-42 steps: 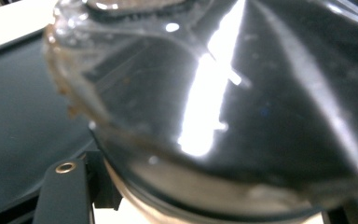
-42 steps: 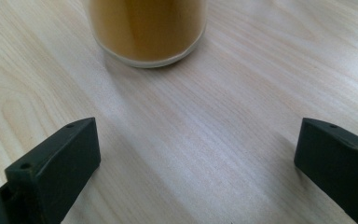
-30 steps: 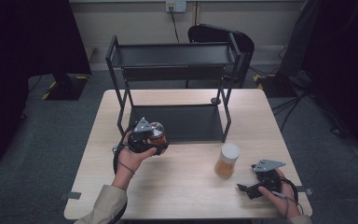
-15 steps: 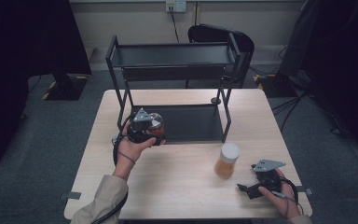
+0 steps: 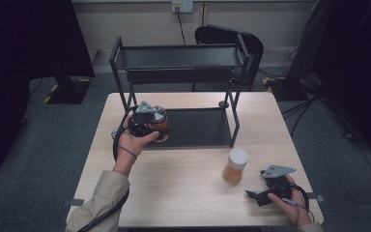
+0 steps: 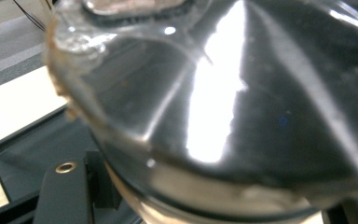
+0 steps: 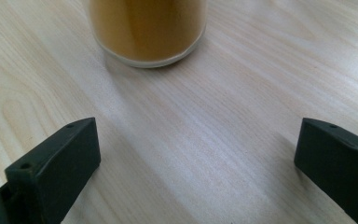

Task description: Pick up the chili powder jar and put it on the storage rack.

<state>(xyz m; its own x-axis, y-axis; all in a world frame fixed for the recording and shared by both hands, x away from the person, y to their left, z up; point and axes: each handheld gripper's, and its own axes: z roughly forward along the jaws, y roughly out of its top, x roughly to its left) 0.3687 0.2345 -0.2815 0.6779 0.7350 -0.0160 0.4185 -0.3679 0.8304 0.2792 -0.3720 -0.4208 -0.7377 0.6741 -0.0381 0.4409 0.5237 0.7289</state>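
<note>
Fingers of the left gripper (image 5: pixel 147 123) clamped a round jar (image 5: pixel 159 118) with a glossy metallic lid, held above the table (image 5: pixel 183 193) at the black metal shelf rack (image 5: pixel 183 58). Its contents were hard to make out. Fingers of the right gripper (image 7: pixel 196 158), matte black blocks, stood wide on pale wood grain, near a cylindrical white-lidded jar (image 5: pixel 235 166) of amber powder, cropped in the right gripper view.

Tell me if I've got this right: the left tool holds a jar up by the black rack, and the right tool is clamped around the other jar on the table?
Not quite. In the right gripper view the right tool stands open, short of the orange jar; it grips nothing. The left tool does hold a jar by the black rack.
</note>
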